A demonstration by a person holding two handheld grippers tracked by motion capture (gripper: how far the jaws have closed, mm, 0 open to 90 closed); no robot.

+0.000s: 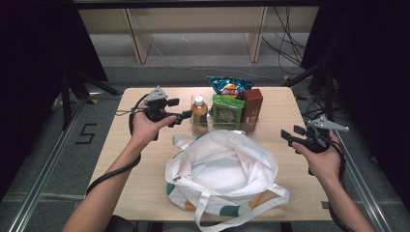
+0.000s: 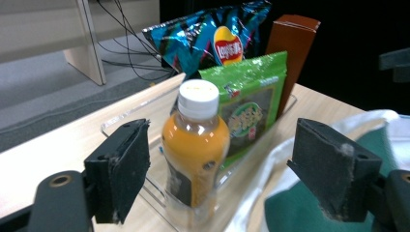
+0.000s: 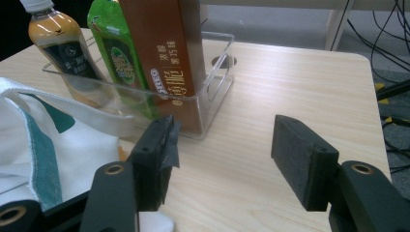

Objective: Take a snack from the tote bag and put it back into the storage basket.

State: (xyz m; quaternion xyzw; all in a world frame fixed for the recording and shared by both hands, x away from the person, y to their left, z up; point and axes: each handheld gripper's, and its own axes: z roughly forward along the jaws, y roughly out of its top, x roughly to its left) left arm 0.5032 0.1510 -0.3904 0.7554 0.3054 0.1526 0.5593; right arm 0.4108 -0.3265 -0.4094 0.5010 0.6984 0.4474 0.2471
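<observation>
Table (image 1: 145,169): pale wood top with rounded corners, lit from above; a round hole shows in it behind the tray in the right gripper view.
Room: grey floor, dark curtains at 9 and 3 o'clock, pale wooden frame legs and loose cables at 12 o'clock.
Tray (image 3: 220,72): clear plastic, at 12 o'clock on the table.
Bottle (image 1: 199,115): orange drink, white cap, upright at the 9 o'clock end of the tray.
Tray's other goods: green packet (image 1: 227,110), brown box (image 1: 253,104), blue chip bag (image 1: 230,87) behind them.
Bag (image 1: 222,169): white tote, mouth open, centre of table, at 6 o'clock from the tray.
Left gripper (image 1: 186,115): jaws spread, bottle between them in its own view, pads not touching it.
Right gripper (image 1: 289,134): at 3 o'clock, jaws spread over bare wood, holding nothing.
</observation>
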